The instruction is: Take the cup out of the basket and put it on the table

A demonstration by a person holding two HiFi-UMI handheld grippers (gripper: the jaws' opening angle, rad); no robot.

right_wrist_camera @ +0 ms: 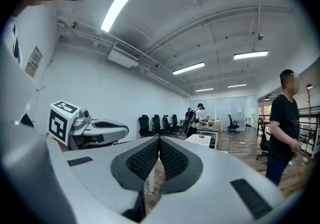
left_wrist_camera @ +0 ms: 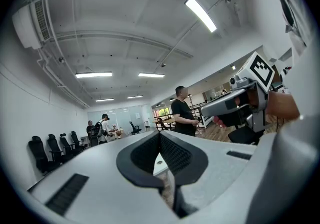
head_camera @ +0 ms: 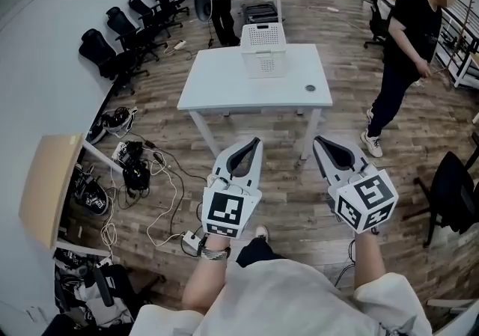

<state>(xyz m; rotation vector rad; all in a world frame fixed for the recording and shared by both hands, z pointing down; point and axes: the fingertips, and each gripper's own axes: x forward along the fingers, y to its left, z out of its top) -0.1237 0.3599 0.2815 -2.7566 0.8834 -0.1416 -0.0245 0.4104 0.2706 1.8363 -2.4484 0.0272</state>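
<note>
A white perforated basket [head_camera: 263, 49] stands at the far edge of the white table [head_camera: 224, 84], a few steps ahead of me. No cup shows in any view; the basket's inside is hidden. Both grippers hang over the floor short of the table. My left gripper [head_camera: 256, 143] is shut with nothing in it, and so is my right gripper [head_camera: 317, 141]. In the left gripper view the jaws [left_wrist_camera: 160, 134] meet at the tips. In the right gripper view the shut jaws [right_wrist_camera: 159, 139] point toward the basket [right_wrist_camera: 202, 139].
A small dark round thing [head_camera: 310, 88] lies near the table's right front. A person in black [head_camera: 408, 35] walks right of the table. Office chairs [head_camera: 123, 28] line the left wall. Cables and gear [head_camera: 138, 173] litter the floor on the left. A black chair [head_camera: 453, 192] is at right.
</note>
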